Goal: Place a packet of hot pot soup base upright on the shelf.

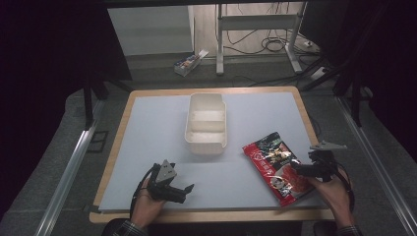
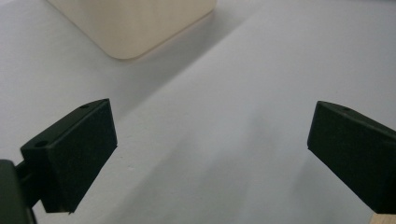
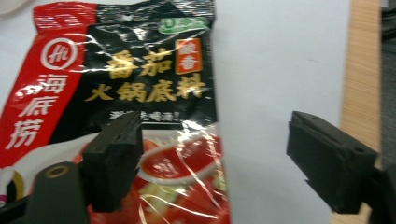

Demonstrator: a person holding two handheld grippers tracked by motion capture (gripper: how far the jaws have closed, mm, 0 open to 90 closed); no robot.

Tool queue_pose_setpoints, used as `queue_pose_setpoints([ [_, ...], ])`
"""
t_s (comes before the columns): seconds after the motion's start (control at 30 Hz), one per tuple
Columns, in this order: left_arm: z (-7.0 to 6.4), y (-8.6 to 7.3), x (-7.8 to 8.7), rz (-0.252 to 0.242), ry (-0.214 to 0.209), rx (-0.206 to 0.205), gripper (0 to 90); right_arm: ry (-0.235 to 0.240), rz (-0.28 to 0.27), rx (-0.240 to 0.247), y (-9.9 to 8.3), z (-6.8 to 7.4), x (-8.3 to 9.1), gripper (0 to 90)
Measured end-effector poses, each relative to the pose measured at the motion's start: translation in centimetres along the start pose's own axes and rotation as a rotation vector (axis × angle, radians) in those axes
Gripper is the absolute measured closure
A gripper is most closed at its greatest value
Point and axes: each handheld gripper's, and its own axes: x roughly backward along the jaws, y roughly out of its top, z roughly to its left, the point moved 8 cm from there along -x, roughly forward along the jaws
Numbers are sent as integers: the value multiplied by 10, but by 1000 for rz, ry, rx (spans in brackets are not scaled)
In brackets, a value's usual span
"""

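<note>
A red and black food packet (image 1: 276, 166) (image 3: 126, 107) with a tomato picture lies flat on the grey mat at the right. My right gripper (image 1: 301, 170) (image 3: 212, 158) is open and low over its right edge, one jaw above the packet, the other above bare mat. A cream box (image 1: 206, 123) with two compartments stands at the mat's middle; its corner (image 2: 135, 25) appears at the top of the left gripper view. My left gripper (image 1: 187, 189) (image 2: 210, 149) is open over bare mat at the front left, holding nothing.
The grey mat (image 1: 157, 128) covers a wooden table (image 1: 216, 215) whose edge strip shows at the right (image 3: 362, 70). Beyond the table are a small carton (image 1: 189, 62) on the floor, white desk legs and cables.
</note>
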Motion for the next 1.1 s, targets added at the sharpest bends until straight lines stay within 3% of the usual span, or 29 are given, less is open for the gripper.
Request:
queue_pose_setpoints([
  [0.3, -2, -1, -1, 12, -8, -22, 12, 10, 49, -74, -7, -19, 10, 450],
  [0.5, -3, -1, -2, 11, -7, -24, 12, 18, 80, -76, -13, -28, 17, 647],
  [0.63, -4, -1, -2, 15, -10, -25, 12, -16, 106, -51, -19, -34, 18, 755],
  [0.67, -4, -1, -2, 15, -9, -27, 12, 2, 123, -45, -22, -32, 18, 802],
  [0.83, -4, -1, -3, 18, -8, -30, 12, 16, 174, 7, -27, -22, 15, 847],
  [0.93, -4, -1, -3, 21, -7, -33, 12, 3, 233, 10, -35, -18, 12, 854],
  [1.0, -5, -2, -3, 25, -8, -38, 12, 20, 230, -18, -36, -17, 15, 864],
  [1.1, -6, -1, -4, 26, -21, -26, 12, 11, 234, -12, -38, -15, 15, 885],
])
